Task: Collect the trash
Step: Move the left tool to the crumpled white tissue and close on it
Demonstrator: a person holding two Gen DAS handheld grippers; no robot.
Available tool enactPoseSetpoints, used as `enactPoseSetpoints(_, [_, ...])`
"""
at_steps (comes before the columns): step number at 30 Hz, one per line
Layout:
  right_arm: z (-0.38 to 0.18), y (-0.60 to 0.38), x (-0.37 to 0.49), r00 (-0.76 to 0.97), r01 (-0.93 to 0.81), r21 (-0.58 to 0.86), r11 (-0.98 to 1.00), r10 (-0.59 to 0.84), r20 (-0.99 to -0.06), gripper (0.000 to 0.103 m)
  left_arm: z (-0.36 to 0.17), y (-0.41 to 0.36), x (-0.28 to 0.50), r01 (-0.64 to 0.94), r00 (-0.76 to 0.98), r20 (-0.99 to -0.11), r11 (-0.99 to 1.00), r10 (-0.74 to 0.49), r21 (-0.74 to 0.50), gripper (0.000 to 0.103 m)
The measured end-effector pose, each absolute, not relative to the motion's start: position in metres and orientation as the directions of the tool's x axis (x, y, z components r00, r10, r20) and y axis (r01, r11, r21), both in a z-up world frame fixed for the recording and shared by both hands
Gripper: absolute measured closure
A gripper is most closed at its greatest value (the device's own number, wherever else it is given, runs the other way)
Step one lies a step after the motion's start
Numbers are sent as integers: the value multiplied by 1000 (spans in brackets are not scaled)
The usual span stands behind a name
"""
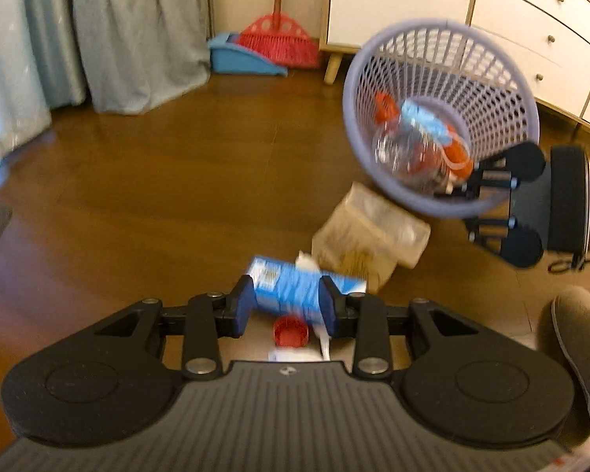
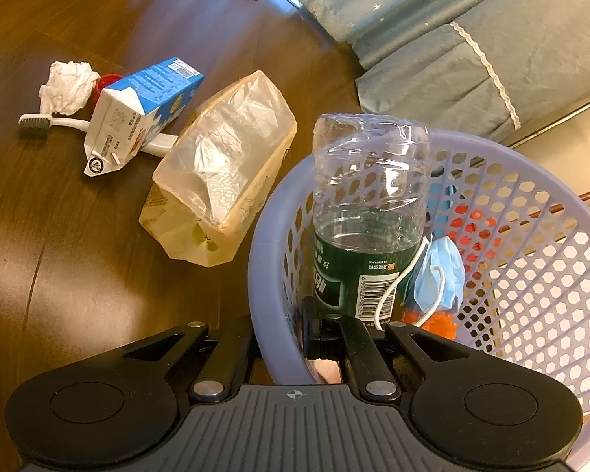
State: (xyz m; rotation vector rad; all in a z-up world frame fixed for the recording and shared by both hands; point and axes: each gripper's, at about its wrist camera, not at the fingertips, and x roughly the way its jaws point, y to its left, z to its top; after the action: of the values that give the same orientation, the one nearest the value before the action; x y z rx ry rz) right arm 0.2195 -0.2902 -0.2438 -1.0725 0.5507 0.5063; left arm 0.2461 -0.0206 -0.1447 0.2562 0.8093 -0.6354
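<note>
Left wrist view: left gripper [image 1: 286, 303] pinches the milk carton [image 1: 295, 293] across its middle, low over the floor [image 1: 157, 181].
Right gripper [image 2: 280, 334]: clamped on the basket [image 2: 531, 275] rim, basket tilted.
Basket contents: bottle [image 2: 367, 212], face mask [image 2: 438, 275].
Technique: keep the squeeze firm, carry the carton over the rim, release inside.
Remaining on floor: plastic bag [image 2: 224, 169], tissue [image 2: 67, 86], toothbrush [image 2: 35, 121], red cap [image 1: 291, 330].

Floor [image 1: 145, 181]: dark brown wood planks, glossy, warm glare patches. Bed [image 1: 129, 35] draped in a blue-grey skirt with white lace trim, left of a white dresser [image 1: 531, 19] on pale wooden legs, round knobs on its drawers. Between bed and dresser, against a cream wall: red broom [image 1: 281, 35], blue dustpan [image 1: 240, 57] beside it.
</note>
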Motion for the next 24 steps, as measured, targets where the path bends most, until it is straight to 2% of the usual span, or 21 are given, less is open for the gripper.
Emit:
enactPoseSetpoints(11, [-246, -287, 219, 756, -631, -674, 384, 114, -644, 101, -177, -6, 230, 617, 479, -782, 787, -398, -22, 72])
enactPoseSetpoints(24, [-248, -286, 219, 757, -630, -672, 388, 115, -643, 101, -205, -9, 229, 639, 435, -817, 769, -379, -17, 64])
